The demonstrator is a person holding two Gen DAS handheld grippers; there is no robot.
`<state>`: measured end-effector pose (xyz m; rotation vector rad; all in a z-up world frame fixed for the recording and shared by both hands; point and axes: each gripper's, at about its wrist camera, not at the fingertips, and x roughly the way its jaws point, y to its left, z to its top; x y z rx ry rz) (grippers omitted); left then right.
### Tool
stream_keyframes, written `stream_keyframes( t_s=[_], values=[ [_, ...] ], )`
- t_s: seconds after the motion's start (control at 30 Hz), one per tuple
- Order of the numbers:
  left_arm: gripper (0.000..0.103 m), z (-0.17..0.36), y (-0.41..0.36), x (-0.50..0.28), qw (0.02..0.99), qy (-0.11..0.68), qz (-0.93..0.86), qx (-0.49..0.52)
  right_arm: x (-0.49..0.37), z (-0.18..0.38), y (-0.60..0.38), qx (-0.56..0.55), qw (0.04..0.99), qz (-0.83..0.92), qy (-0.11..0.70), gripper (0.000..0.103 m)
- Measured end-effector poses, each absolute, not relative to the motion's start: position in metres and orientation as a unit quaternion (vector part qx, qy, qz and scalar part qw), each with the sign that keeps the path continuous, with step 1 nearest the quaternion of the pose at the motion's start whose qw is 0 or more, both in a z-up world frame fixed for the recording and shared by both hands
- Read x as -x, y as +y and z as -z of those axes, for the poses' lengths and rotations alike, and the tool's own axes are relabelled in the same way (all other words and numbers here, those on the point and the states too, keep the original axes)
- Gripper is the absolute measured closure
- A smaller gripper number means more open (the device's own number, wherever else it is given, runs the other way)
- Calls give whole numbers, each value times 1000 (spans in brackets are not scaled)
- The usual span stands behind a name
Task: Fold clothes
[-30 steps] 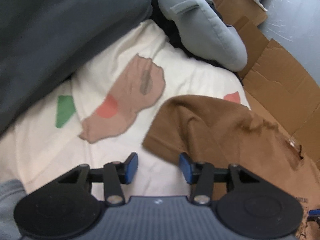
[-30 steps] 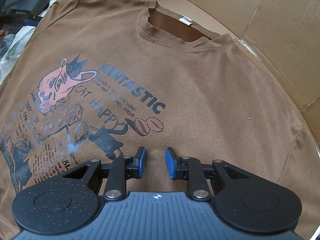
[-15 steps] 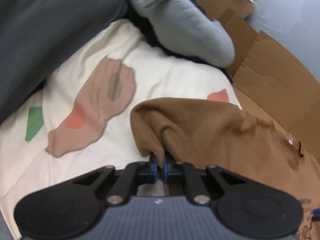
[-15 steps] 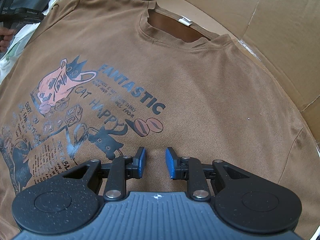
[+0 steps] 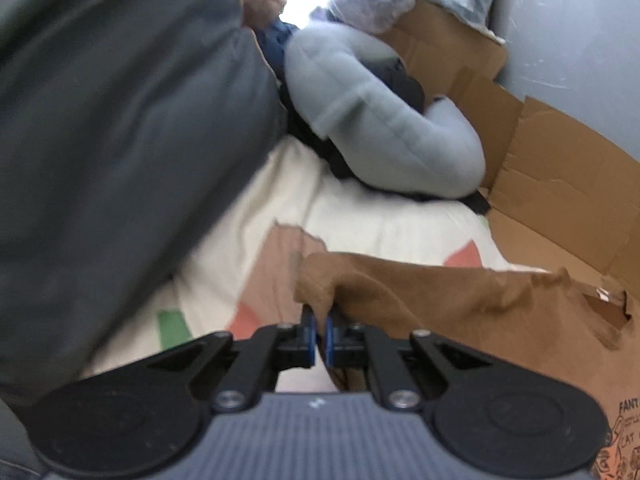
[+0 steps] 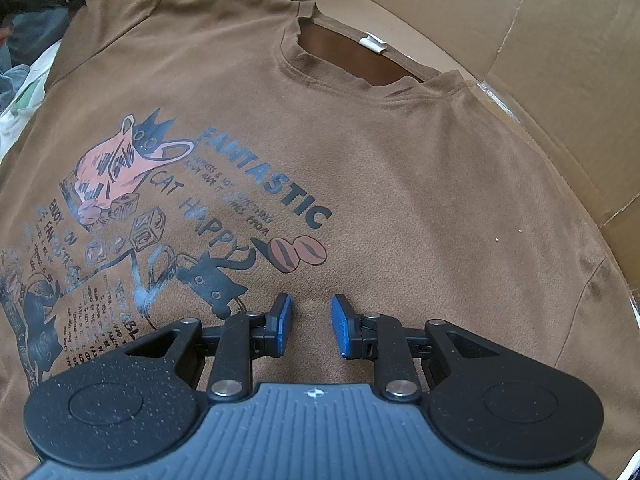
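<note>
Brown printed T-shirt (image 6: 400, 184) lies flat, face up, one sleeve (image 5: 320, 280) lifted.

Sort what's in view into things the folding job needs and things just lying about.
In the job: brown printed cotton T-shirt; left gripper, shut on its sleeve; right gripper, open above it.

Lying about: pale grey padded garment; dark grey fabric; flattened cardboard; cream patterned sheet.

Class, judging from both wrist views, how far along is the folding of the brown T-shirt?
Done: the brown T-shirt lies spread print-up on cardboard. In hand: the left tongs are shut on its sleeve. Left: every fold; the right tongs hover open above the front.
</note>
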<state>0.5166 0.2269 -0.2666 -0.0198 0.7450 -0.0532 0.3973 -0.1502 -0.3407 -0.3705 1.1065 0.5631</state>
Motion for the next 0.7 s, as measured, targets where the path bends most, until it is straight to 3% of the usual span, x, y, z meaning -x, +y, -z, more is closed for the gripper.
stream_keyframes(
  t_s=[0.3, 0.43, 0.5, 0.57, 0.7],
  values=[
    [96, 248, 216, -520, 934, 355, 14, -38, -396, 341, -148, 176, 797, -261, 515, 74],
    [82, 256, 218, -529, 928, 370, 0, -38, -396, 341, -148, 176, 797, -262, 515, 74],
    [67, 259, 224, -530, 927, 374, -12, -33, -395, 341, -148, 176, 797, -262, 515, 74],
    [61, 261, 230, -529, 926, 376, -25, -27, -396, 341, -148, 177, 797, -262, 515, 74],
    [61, 269, 244, -520, 919, 392, -26, -9, -396, 341, -149, 176, 797, -262, 514, 74]
  ],
)
